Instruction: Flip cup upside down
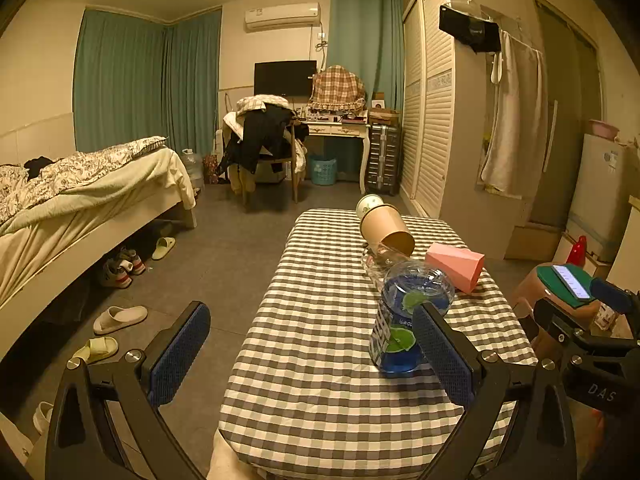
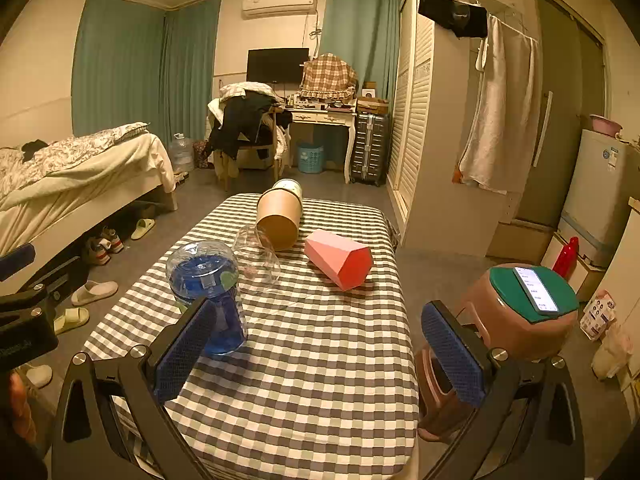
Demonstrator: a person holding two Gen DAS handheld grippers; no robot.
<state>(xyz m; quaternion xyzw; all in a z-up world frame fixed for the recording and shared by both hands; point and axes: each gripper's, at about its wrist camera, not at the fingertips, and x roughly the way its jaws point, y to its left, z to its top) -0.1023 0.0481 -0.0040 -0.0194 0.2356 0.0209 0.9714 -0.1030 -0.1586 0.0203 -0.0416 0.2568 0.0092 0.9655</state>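
Observation:
Several cups sit on the checked table (image 1: pixel 320 380) (image 2: pixel 320 360). A pink faceted cup (image 1: pixel 456 265) (image 2: pixel 340 258) lies on its side. Beside it a tan paper cup (image 1: pixel 386 230) (image 2: pixel 279 216) lies tipped, with a white patterned cup (image 1: pixel 369 203) (image 2: pixel 289 187) behind it. A clear glass (image 1: pixel 380 258) (image 2: pixel 256 258) lies on its side too. A blue-labelled clear cup (image 1: pixel 404 316) (image 2: pixel 210 292) stands bottom-up nearest me. My left gripper (image 1: pixel 312 356) is open above the table's left edge. My right gripper (image 2: pixel 320 352) is open over the near table, empty.
A brown stool (image 2: pixel 516 328) with a phone (image 2: pixel 536 288) on a green pad stands right of the table. A bed (image 1: pixel 80 200) and slippers (image 1: pixel 120 318) lie to the left. A wardrobe (image 1: pixel 432 100), desk, chair and suitcase stand at the back.

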